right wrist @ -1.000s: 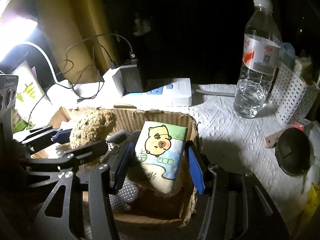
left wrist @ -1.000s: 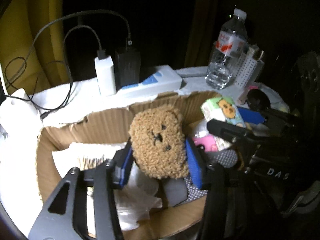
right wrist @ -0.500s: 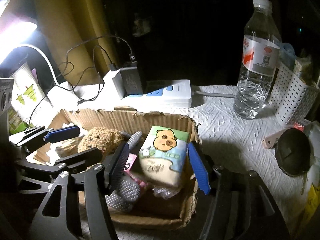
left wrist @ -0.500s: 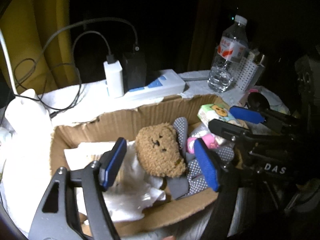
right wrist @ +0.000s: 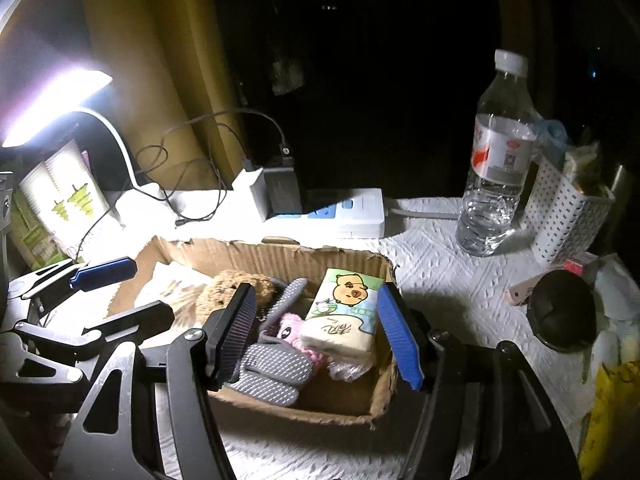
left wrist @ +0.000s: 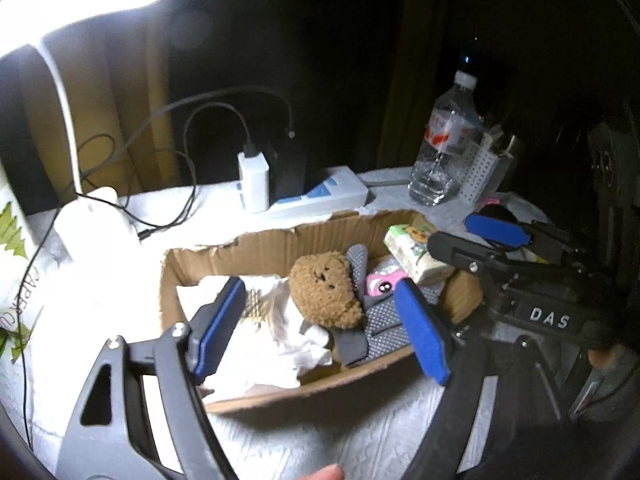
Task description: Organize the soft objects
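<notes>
A torn cardboard box (left wrist: 256,244) (right wrist: 280,252) holds soft things. A brown plush bear (left wrist: 324,288) (right wrist: 224,292) lies in its middle on white tissue paper (left wrist: 264,340). Grey dotted gloves (left wrist: 376,320) (right wrist: 272,364) and a pink plush (left wrist: 382,284) (right wrist: 292,328) lie beside it. A tissue pack with a capybara picture (left wrist: 412,248) (right wrist: 344,316) lies at the box's right end. My left gripper (left wrist: 320,328) is open and empty, above the box's near side. My right gripper (right wrist: 316,336) is open and empty, its fingers either side of the tissue pack and apart from it.
A white power strip (right wrist: 352,212) with chargers and cables stands behind the box. A water bottle (right wrist: 496,168) and a white perforated basket (right wrist: 568,216) stand at the back right. A black round lid (right wrist: 564,312) lies at the right. A bright desk lamp (left wrist: 80,0) stands at the left.
Both grippers opened and let go: the bear and the tissue pack now lie in the box. Both grippers have drawn back and up from the box.
</notes>
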`<state>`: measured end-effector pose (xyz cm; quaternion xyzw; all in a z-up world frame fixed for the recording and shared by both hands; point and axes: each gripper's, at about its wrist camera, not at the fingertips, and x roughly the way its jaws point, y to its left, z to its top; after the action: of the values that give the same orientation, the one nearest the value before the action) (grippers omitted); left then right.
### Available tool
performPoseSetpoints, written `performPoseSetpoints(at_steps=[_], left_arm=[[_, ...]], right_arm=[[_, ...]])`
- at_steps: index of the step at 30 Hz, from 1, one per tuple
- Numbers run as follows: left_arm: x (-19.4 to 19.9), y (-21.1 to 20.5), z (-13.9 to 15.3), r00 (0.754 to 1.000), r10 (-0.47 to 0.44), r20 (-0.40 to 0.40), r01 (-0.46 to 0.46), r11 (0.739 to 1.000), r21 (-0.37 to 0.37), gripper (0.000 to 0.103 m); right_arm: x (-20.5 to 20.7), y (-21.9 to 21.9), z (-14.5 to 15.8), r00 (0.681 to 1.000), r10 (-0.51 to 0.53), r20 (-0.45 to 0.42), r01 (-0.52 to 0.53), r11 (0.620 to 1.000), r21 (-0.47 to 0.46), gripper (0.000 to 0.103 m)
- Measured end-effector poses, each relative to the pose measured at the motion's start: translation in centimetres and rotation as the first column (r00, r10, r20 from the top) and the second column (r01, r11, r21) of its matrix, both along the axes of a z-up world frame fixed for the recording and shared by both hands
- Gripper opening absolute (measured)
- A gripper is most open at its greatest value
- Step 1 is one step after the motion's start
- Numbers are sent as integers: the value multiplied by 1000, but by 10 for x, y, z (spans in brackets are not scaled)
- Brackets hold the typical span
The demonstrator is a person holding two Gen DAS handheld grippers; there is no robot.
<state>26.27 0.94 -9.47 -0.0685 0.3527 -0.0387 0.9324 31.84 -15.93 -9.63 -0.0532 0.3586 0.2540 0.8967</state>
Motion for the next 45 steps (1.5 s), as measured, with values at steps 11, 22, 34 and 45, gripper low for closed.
performPoseSetpoints(at_steps=[11,22,34,45], left_arm=[[-43,1,36,996,13,84,-12,1000,-11,94],[-89,1,64,991,56,125,-58,998,16,94],[-144,-2,95,976,96,195,-106,993,44,94],[-200,-16,126,956,85,281,-113,990,85,94]], right_arm=[[-43,-2,35,998,-2,62,2,1000,-2,66],[-87,-7,67,993,-9,120,9,1000,-5,66],[-143,-13,104,979,-28,201,29,1000,-3,66],[-205,-25,138,958,-51,282,47,999,22,68]])
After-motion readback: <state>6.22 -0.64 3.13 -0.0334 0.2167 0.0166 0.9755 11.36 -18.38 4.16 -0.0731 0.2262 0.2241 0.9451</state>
